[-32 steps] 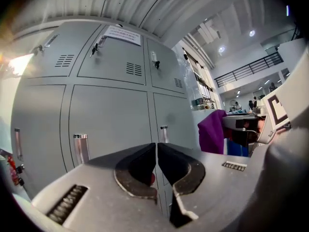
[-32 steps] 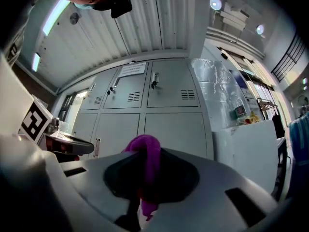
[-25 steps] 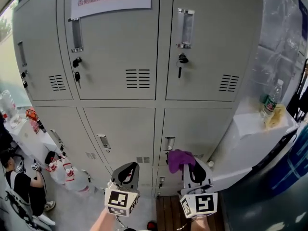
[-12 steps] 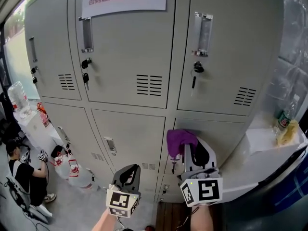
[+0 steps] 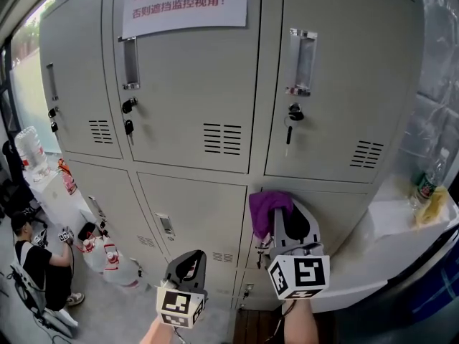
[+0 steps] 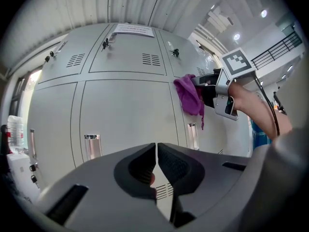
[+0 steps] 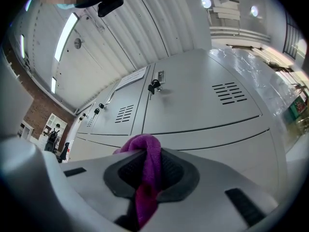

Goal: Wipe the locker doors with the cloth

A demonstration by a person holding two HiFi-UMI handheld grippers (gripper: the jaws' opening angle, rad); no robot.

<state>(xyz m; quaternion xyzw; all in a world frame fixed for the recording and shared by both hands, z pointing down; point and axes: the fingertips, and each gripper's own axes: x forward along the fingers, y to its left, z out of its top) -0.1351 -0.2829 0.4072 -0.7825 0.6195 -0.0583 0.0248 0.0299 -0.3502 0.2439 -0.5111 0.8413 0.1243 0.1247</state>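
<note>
Grey metal lockers [image 5: 193,84] fill the head view, two rows of doors with handles and keys. My right gripper [image 5: 276,208] is shut on a purple cloth [image 5: 267,206], held up close to the top edge of a lower right door [image 5: 337,206]. In the right gripper view the purple cloth [image 7: 147,170] is pinched between the jaws, with the upper right door [image 7: 203,100] ahead. My left gripper [image 5: 188,265] hangs lower, in front of the lower middle door [image 5: 193,206], jaws shut with nothing in them. The left gripper view shows the cloth [image 6: 190,95] and right gripper [image 6: 195,83] to its right.
A paper notice [image 5: 183,2] is taped on the upper middle door. A white shelf [image 5: 387,221] with a bottle [image 5: 424,185] stands at the right. At the lower left a seated person [image 5: 32,260] and water bottles [image 5: 107,260] sit on the floor.
My right gripper has lifted the purple cloth from low by the bottom doors up to the top of the lower right door. The view has tilted up slightly. The left gripper stayed low.
</note>
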